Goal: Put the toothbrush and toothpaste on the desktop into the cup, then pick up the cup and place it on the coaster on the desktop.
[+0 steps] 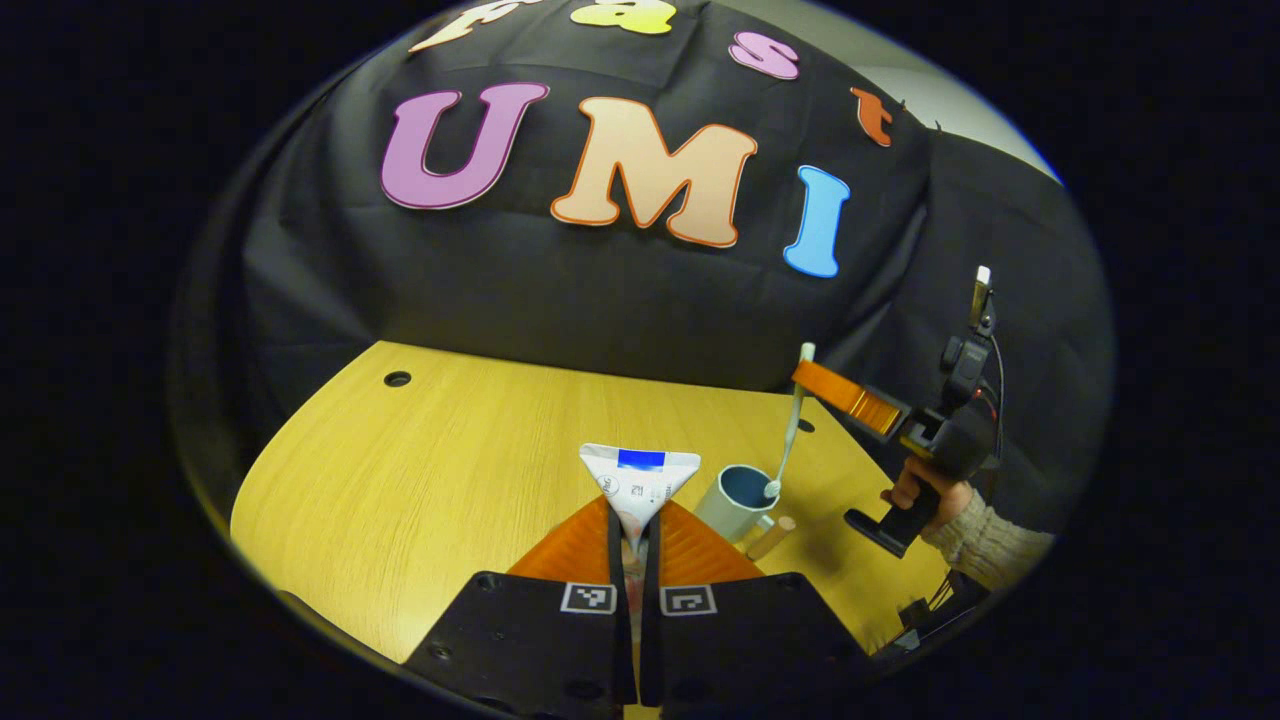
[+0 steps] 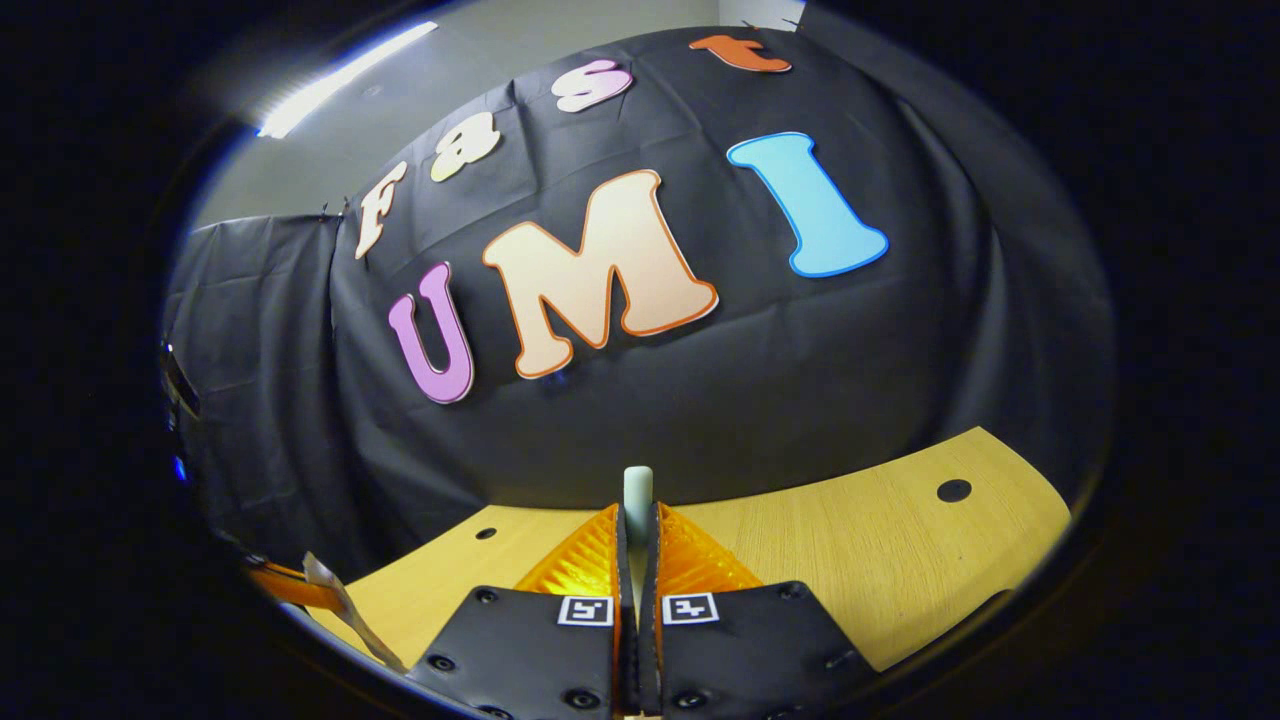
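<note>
The left hand-held gripper [image 1: 630, 545] pinches the toothpaste [image 1: 640, 485] above the wooden counter [image 1: 430, 480]. The right hand-held gripper [image 2: 638, 535] clamps the toothbrush [image 2: 638, 492], whose head dips into the cup [image 1: 735, 500] just beside the toothpaste, held by a hand [image 1: 925, 490].

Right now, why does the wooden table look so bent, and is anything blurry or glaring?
Left gripper view: the fisheye lens bows the light wooden table; the white toothpaste tube looks sharp. Right gripper view: a bright ceiling light strip glares at top left, and the pale toothbrush handle looks soft.
</note>
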Motion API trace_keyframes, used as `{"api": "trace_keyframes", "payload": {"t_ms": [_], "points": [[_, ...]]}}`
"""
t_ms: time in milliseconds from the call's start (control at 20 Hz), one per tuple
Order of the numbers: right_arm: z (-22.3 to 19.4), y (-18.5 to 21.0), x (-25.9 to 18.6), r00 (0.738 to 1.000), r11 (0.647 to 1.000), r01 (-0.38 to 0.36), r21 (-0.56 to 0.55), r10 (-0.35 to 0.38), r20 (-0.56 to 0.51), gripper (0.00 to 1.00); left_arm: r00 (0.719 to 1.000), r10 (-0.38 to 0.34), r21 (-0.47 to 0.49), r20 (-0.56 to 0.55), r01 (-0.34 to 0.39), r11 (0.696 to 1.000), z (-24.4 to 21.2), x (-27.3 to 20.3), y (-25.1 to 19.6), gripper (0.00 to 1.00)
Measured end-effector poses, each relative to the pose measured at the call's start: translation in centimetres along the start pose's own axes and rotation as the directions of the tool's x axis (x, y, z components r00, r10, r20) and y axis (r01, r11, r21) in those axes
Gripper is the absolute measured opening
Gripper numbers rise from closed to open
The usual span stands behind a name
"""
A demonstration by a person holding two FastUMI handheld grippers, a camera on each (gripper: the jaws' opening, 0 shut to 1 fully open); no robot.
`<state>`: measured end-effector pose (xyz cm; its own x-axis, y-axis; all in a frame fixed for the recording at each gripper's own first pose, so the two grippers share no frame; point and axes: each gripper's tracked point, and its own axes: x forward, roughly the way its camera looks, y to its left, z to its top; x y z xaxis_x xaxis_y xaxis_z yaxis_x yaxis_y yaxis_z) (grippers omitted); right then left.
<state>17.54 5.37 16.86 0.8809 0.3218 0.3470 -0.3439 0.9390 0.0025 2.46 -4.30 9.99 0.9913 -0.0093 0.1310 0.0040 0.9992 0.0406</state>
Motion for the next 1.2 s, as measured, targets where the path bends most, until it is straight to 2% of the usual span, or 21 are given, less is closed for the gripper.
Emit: {"api": "trace_keyframes", "payload": {"t_ms": [150,400,700,750,800,850,950,1000,1050,1200], "points": [[-2.2,-0.3,1.1,1.000,1.000,0.007,-0.016,-0.007,-0.029,0.04,0.997,-0.043,0.001,0.062,0.043,0.999,1.6,2.1,-1.3,0.01],[-5.3,-1.3,1.8,0.996,1.000,0.004,-0.010,-0.005,-0.088,0.06,0.987,-0.112,0.060,0.119,0.105,0.993,3.8,5.2,-4.0,0.01],[-4.2,-2.4,0.0,0.993,0.997,0.044,0.062,-0.037,-0.110,0.14,0.967,-0.184,0.045,0.174,0.179,0.983,4.9,7.9,-6.9,0.01],[-3.7,-2.9,-0.4,0.992,0.995,0.052,0.080,-0.043,-0.115,0.22,0.966,-0.190,0.039,0.177,0.186,0.982,5.0,8.2,-7.2,0.01],[-3.9,-3.6,-1.0,0.990,0.993,0.076,0.096,-0.063,-0.129,0.23,0.964,-0.196,0.031,0.181,0.193,0.981,5.1,8.5,-7.4,0.01],[-3.8,-4.4,-2.1,0.987,0.990,0.090,0.108,-0.073,-0.146,0.41,0.962,-0.202,0.024,0.182,0.201,0.979,5.0,9.0,-7.6,0.01],[-4.6,-6.5,-3.2,0.977,0.983,0.140,0.116,-0.118,-0.176,0.86,0.959,-0.215,0.016,0.185,0.216,0.976,4.8,9.7,-8.0,0.01],[-5.2,-7.6,-4.0,0.971,0.980,0.166,0.114,-0.142,-0.194,0.93,0.958,-0.219,0.014,0.183,0.220,0.975,4.6,10.3,-8.2,0.01],[-6.0,-8.6,-5.0,0.962,0.975,0.195,0.110,-0.168,-0.216,0.96,0.958,-0.225,0.011,0.180,0.227,0.974,4.4,10.7,-8.4,0.01],[-7.9,-10.9,-8.0,0.939,0.962,0.254,0.102,-0.219,-0.266,0.97,0.948,-0.256,-0.013,0.188,0.263,0.965,4.1,12.0,-9.7,0.01]]}}
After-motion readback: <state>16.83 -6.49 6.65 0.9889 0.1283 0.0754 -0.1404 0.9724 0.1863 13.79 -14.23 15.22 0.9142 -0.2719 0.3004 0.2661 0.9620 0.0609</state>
